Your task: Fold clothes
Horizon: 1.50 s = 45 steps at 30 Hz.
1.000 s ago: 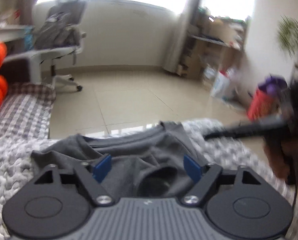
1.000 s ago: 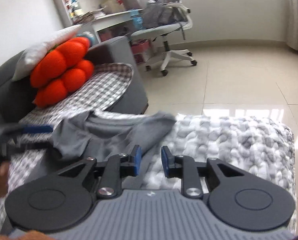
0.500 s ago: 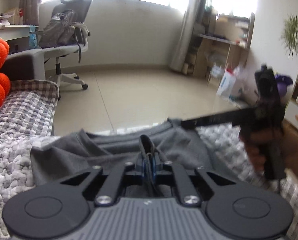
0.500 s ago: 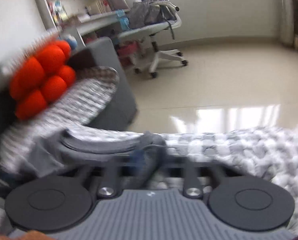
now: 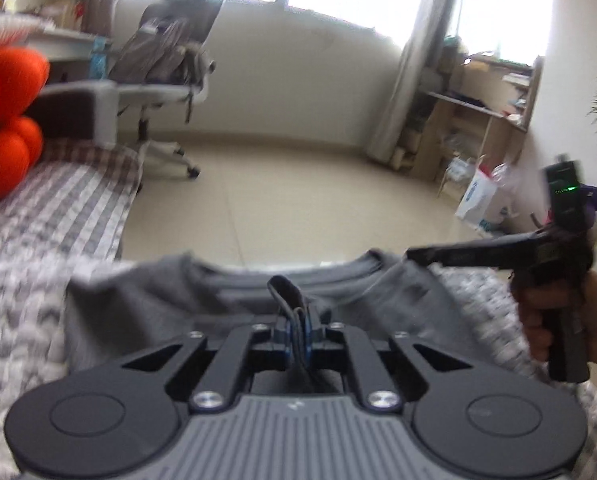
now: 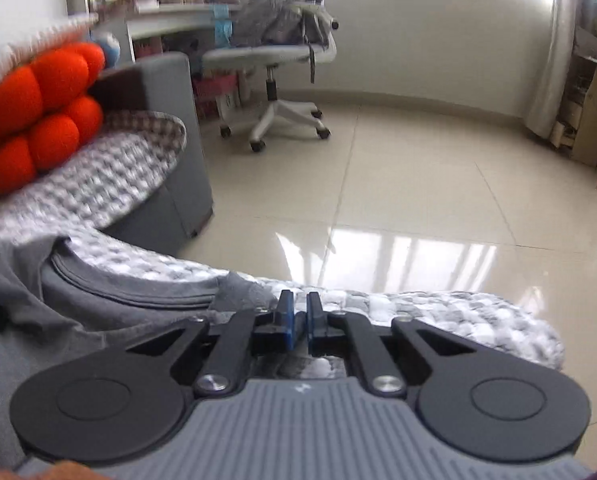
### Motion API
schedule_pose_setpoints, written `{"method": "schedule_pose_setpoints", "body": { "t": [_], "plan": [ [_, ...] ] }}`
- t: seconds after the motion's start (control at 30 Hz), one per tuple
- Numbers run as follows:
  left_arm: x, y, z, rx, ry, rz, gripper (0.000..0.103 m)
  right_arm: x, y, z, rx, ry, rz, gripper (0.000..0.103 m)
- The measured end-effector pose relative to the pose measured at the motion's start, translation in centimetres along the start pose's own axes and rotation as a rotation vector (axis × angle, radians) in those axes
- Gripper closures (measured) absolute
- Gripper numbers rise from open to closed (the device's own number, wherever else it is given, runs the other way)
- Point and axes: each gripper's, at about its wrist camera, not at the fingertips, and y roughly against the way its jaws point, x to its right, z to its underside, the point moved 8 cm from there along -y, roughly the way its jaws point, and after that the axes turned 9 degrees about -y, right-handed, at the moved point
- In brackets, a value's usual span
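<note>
One grey T-shirt [image 5: 146, 312] is the item under inspection; I find it lying spread and rumpled across the knitted grey-and-white blanket [image 5: 14, 344], its ribbed collar toward the far edge, next to the tiled floor [image 5: 298, 200]. My left gripper [image 5: 296, 330] is clenched on a raised fold of the shirt's fabric near the middle of the garment: the dark cloth stands up in a narrow ridge between the blue pads, which press it from both sides. My right gripper [image 6: 300, 320] sits at the shirt's corner nearest that camera, where the cloth meets the blanket; its blue pads are drawn almost together with only a thin slit between them. From its own camera I cannot tell whether fabric is pinched there, but the left wrist view shows the right gripper's [image 5: 418, 256] tip touching the shirt's far right corner, with the cloth pulled up to it. The hand [image 5: 554, 320] holding that tool shows at the right edge of the left wrist view, wrapped round the black handle. Beyond the blanket, a checked grey cover [image 6: 110, 172] lies over a grey sofa end [image 6: 182, 184], with an orange lobed cushion [image 6: 38, 108] resting on it. Further off, a white office chair [image 6: 282, 80] carrying a grey bag stands by a desk, and open shelving [image 5: 470, 128] lines the far right wall under the windows
</note>
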Motion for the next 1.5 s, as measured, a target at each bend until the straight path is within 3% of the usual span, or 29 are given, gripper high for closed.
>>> {"method": "schedule_pose_setpoints", "body": {
  "t": [0.03, 0.1, 0.2, 0.27, 0.33, 0.37, 0.53, 0.6, 0.67, 0.7, 0.83, 0.97, 1.0, 1.07, 1.1, 1.13, 1.17, 1.23, 1.3, 1.37, 1.4, 1.5],
  "plan": [
    [-0.3, -0.1, 0.2, -0.005, 0.006, 0.001, 0.097, 0.3, 0.2, 0.0, 0.012, -0.026, -0.027, 0.096],
    [-0.3, -0.1, 0.1, 0.000, 0.020, 0.009, 0.097, 0.8, 0.8, -0.3, 0.014, -0.085, -0.082, 0.082],
    [0.0, 0.0, -0.2, 0.022, 0.022, 0.022, 0.097, 0.4, 1.6, -0.7, 0.011, -0.101, -0.156, 0.078],
    [0.3, 0.2, -0.5, 0.041, 0.017, 0.031, 0.097, -0.4, 1.5, -0.5, -0.004, -0.038, -0.153, 0.077],
    [0.8, 0.7, -0.8, 0.063, -0.002, 0.026, 0.097, -1.3, 0.8, 0.0, -0.030, 0.058, -0.096, 0.082],
    [0.9, 0.9, -0.9, 0.075, -0.003, 0.025, 0.097, -1.4, 0.8, 0.1, -0.017, 0.081, -0.072, 0.096],
    [0.7, 2.6, -1.9, 0.174, -0.018, 0.012, 0.097, -1.9, 2.6, -1.7, 0.136, 0.066, -0.088, 0.097],
    [0.5, 1.5, -1.3, 0.137, -0.053, -0.037, 0.097, -2.1, 1.9, -1.5, 0.105, 0.098, -0.043, 0.097],
    [0.2, 0.2, -0.2, 0.080, -0.058, -0.033, 0.097, -1.8, 0.9, -0.9, 0.042, 0.124, 0.010, 0.096],
    [0.2, -0.5, 0.4, 0.040, -0.068, -0.035, 0.097, -1.4, 0.9, -0.8, 0.038, 0.099, 0.012, 0.088],
    [-0.4, -0.6, 0.7, 0.030, -0.035, -0.033, 0.096, 0.2, 2.8, -0.8, 0.063, -0.015, -0.042, 0.084],
    [-0.8, -0.9, 1.1, 0.018, 0.006, -0.014, 0.096, -2.8, 4.1, 0.1, 0.041, 0.124, -0.133, 0.084],
    [-0.6, -0.8, 1.1, 0.018, 0.004, -0.011, 0.096, -2.9, 3.4, 0.4, 0.007, 0.128, -0.100, 0.081],
    [-0.3, -0.6, 1.1, 0.021, 0.000, -0.006, 0.096, -2.8, 2.0, 0.6, -0.033, 0.118, -0.019, 0.081],
    [-0.1, -0.7, 1.2, 0.017, -0.005, -0.011, 0.096, -3.0, 1.5, 0.7, -0.047, 0.108, -0.030, 0.082],
    [0.0, -0.8, 1.3, 0.012, -0.011, -0.016, 0.096, -3.3, 1.2, 0.8, -0.053, 0.106, -0.034, 0.090],
    [0.0, -0.8, 1.4, 0.011, -0.015, -0.017, 0.096, -3.7, 1.2, 0.7, -0.039, 0.124, -0.021, 0.096],
    [-0.2, -0.8, 1.4, 0.012, -0.007, -0.012, 0.096, -4.5, 1.4, 0.4, -0.005, 0.156, -0.002, 0.096],
    [-0.3, -0.9, 1.5, 0.012, 0.005, -0.008, 0.095, -4.5, 2.6, -0.2, 0.060, 0.109, -0.039, 0.096],
    [-0.5, -0.9, 1.6, 0.013, 0.020, -0.005, 0.095, -2.4, 3.2, -0.7, 0.081, -0.028, -0.052, 0.093],
    [-0.5, -0.9, 1.6, 0.016, 0.023, -0.004, 0.095, -1.4, 3.2, -0.7, 0.073, -0.093, -0.072, 0.084],
    [-0.5, -0.6, 1.6, 0.037, 0.028, -0.006, 0.095, 0.8, 3.1, -0.2, 0.021, -0.237, -0.152, 0.083]
  ]
}}
